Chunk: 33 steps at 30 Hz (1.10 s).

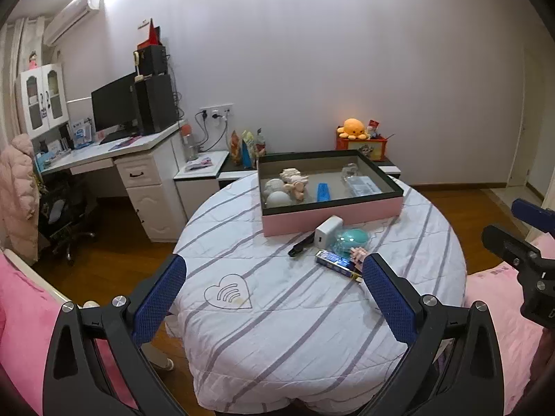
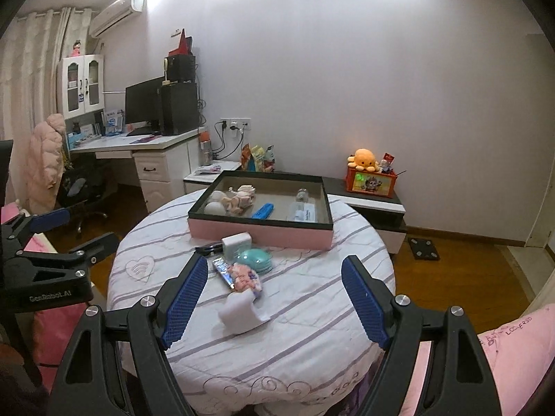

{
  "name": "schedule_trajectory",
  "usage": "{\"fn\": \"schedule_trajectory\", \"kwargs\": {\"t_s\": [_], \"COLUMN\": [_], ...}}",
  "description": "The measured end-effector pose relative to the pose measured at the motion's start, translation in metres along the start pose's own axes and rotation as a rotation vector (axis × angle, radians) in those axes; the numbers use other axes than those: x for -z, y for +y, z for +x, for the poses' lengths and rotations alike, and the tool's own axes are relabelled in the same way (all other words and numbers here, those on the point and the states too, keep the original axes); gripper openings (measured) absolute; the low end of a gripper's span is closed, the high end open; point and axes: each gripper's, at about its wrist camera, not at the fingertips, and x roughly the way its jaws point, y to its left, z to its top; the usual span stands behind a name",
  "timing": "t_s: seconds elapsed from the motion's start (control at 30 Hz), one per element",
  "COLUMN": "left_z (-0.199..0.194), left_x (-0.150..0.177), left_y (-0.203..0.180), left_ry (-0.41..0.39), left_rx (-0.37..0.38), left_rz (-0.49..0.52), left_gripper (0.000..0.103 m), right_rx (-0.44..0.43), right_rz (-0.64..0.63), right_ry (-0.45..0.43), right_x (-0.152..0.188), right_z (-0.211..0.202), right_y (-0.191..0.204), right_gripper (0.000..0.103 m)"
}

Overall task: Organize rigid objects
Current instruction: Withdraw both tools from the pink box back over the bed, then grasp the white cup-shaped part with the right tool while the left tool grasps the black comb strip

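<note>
A pink box [image 1: 329, 215] [image 2: 260, 234] with a dark rim sits at the far side of the round table and holds pale figurines, a blue bar and clear items. In front of it lie a white charger [image 1: 327, 232] [image 2: 237, 242], a teal round case [image 1: 352, 239] [image 2: 256, 259], a black clip [image 1: 301, 245], a blue foil pack [image 1: 338, 263] [image 2: 222, 270], a pink figurine [image 2: 244, 277] and a white holder [image 2: 239, 313]. My left gripper [image 1: 274, 277] is open and empty above the table's near side. My right gripper [image 2: 275, 274] is open and empty, with the white holder between its fingers' line.
The table wears a white striped cloth [image 1: 295, 329] with a heart print. Pink bedding [image 1: 20, 312] lies at both sides. A desk with a monitor [image 1: 114, 104] stands at the left, a low cabinet with an orange plush [image 2: 364, 159] behind the table.
</note>
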Motion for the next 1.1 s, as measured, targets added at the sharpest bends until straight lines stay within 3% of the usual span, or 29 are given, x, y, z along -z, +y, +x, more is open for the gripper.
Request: {"fn": "schedule_trajectory", "kwargs": {"t_s": [0.67,1.1], "left_z": [0.021,0.085], "left_x": [-0.001,0.034], "left_y": [-0.002,0.005], "left_ry": [0.060,0.272], "left_rx": [-0.009,0.030], "left_rz": [0.000,-0.004], "left_gripper": [0.103,0.103], "right_rx": [-0.002,-0.032], "right_rz": [0.032,-0.016], "right_ry": [0.041,0.298], "right_x": [0.001,0.035], "right_z": [0.006,0.083], "right_y": [-0.002,0.022], "right_gripper": [0.083,0.086]}}
